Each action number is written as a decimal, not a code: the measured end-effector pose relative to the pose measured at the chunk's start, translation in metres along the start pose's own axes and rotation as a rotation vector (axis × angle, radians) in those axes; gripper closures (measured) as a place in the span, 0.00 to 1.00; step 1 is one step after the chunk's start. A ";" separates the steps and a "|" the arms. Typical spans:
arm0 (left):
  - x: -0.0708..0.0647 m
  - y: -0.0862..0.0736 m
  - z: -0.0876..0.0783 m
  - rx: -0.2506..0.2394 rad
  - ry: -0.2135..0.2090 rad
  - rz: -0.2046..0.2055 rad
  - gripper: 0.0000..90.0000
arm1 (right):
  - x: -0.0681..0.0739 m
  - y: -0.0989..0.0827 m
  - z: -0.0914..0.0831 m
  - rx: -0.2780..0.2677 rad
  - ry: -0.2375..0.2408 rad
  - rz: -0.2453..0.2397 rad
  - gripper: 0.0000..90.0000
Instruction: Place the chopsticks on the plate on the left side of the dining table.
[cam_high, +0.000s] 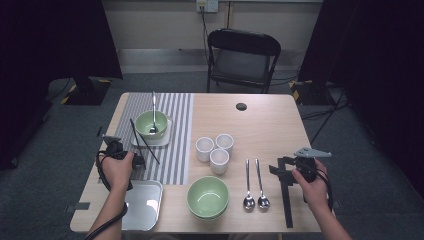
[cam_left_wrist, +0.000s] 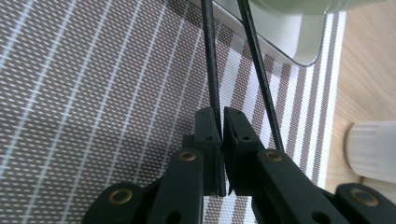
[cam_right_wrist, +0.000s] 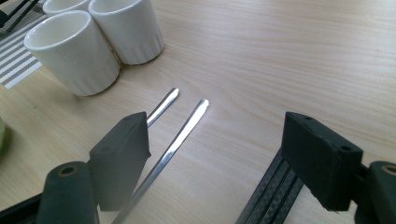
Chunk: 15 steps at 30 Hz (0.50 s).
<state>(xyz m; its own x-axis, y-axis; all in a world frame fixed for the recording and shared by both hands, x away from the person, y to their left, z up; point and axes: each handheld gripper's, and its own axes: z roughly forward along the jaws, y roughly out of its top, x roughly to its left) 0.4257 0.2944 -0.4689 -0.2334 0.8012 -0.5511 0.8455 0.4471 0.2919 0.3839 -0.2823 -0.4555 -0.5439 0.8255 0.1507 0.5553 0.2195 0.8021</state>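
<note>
Left hand-held gripper (cam_left_wrist: 222, 122) clenched on one black chopstick (cam_left_wrist: 211, 65) over the striped mat (cam_left_wrist: 93, 93), left side of desk (cam_high: 270, 125). Right hand-held gripper (cam_right_wrist: 219, 154) released, near spoons (cam_right_wrist: 187, 126).

Your right gripper (cam_right_wrist: 217, 161) hangs low over the table (cam_right_wrist: 289, 51) with its fingers spread wide.

Between your two black fingers (cam_right_wrist: 122, 156) you look at pale wood, with nothing pinched between them. Two shiny spoon handles (cam_right_wrist: 184, 126) run side by side from under your left finger toward the middle of the table, lying close but apart. Past their tips stand three white cups (cam_right_wrist: 74, 51), bunched so that they touch, near the top left corner. A striped mat (cam_right_wrist: 16, 63) peeks in at the left edge behind the cups. By your right finger a few black strips (cam_right_wrist: 266, 196) lie flat on the wood.
</note>
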 end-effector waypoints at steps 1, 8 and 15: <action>0.000 0.000 0.000 0.004 -0.004 0.005 0.95 | 0.000 0.000 0.000 0.000 0.001 0.002 0.25; -0.002 -0.002 0.000 0.007 -0.010 0.004 0.95 | 0.000 0.001 0.000 -0.001 0.001 0.001 0.25; -0.005 -0.003 0.000 0.022 -0.020 0.023 0.94 | 0.000 0.001 -0.001 -0.004 -0.002 0.002 0.25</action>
<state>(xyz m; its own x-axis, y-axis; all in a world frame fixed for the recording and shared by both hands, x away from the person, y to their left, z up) 0.4249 0.2893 -0.4672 -0.2044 0.8031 -0.5597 0.8608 0.4197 0.2879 0.3837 -0.2823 -0.4541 -0.5416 0.8269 0.1512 0.5539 0.2157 0.8042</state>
